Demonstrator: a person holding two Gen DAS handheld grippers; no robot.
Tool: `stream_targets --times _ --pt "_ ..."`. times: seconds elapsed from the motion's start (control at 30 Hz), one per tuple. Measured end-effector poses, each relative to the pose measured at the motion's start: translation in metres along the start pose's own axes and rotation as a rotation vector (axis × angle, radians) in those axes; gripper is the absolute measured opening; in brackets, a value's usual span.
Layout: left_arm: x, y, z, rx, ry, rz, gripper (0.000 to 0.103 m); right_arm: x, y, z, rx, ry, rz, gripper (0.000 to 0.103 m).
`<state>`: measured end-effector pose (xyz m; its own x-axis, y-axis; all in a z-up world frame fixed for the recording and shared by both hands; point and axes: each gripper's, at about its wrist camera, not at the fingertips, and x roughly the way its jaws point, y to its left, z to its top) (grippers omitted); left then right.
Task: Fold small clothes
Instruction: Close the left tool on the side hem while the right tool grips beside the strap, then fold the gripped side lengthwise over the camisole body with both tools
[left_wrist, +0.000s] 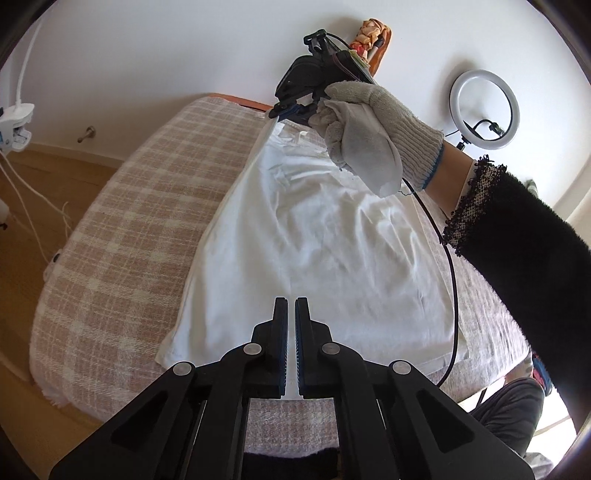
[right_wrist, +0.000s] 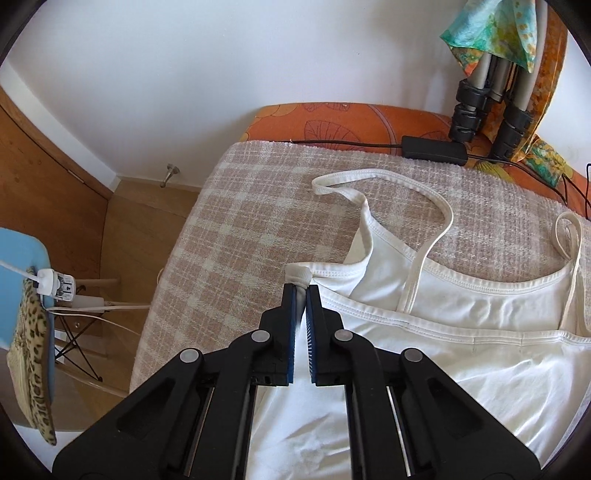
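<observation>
My right gripper (right_wrist: 301, 295) has its fingers clamped on the top side corner of the white camisole (right_wrist: 461, 332), fabric bunched between the pads. My left gripper (left_wrist: 291, 314) has its fingers nearly together with white fabric running between them at the hem; I judge it gripped. The camisole lies along the plaid blanket (left_wrist: 122, 229). My worry is the loose straps (right_wrist: 424, 206): lifting now could trail them crooked into the fold, and the black cable (left_wrist: 452, 280) lying across the cloth could snag.

1 white camisole (right_wrist: 461, 332), 2 tongs (left_wrist: 291, 306) (right_wrist: 301, 291), 1 ring light (left_wrist: 484, 109), 1 chair (right_wrist: 22, 258)
</observation>
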<state>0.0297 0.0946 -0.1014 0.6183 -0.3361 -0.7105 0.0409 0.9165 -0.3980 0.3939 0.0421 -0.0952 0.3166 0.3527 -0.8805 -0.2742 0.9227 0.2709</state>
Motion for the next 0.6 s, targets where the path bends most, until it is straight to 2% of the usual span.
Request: stream_targets --times 0.13,0.27,0.33,0.37,0.4,0.47,0.53,0.6 --pt "0.003 -0.024 -0.005 0.115 -0.005 0.023 0.002 -0.017 -0.019 -0.008 0.003 -0.018 -0.014 0.006" --pt "0.000 -0.024 -0.005 0.145 -0.021 0.093 0.004 -0.017 -0.035 -0.007 0.029 -0.015 -0.002 0.006" --pt "0.000 -0.010 -0.003 0.125 -0.016 0.135 0.017 -0.016 -0.033 -0.007 0.020 -0.020 -0.005 0.006" --pt "0.000 -0.001 -0.002 0.101 -0.018 0.169 0.031 -0.013 -0.031 -0.006 0.013 -0.021 -0.008 0.006" --pt "0.000 0.010 -0.001 0.073 -0.024 0.197 0.037 -0.012 -0.029 -0.006 0.004 -0.022 -0.015 0.006" --pt "0.003 0.029 0.002 0.016 -0.018 0.239 0.037 -0.013 -0.028 -0.005 -0.005 -0.023 -0.022 0.006" --pt "0.008 0.045 0.004 -0.040 0.003 0.251 0.037 -0.015 -0.028 -0.004 -0.004 -0.024 -0.020 0.006" --pt "0.015 0.056 0.005 -0.084 0.037 0.217 0.038 -0.016 -0.028 -0.002 -0.004 -0.025 -0.024 0.006"
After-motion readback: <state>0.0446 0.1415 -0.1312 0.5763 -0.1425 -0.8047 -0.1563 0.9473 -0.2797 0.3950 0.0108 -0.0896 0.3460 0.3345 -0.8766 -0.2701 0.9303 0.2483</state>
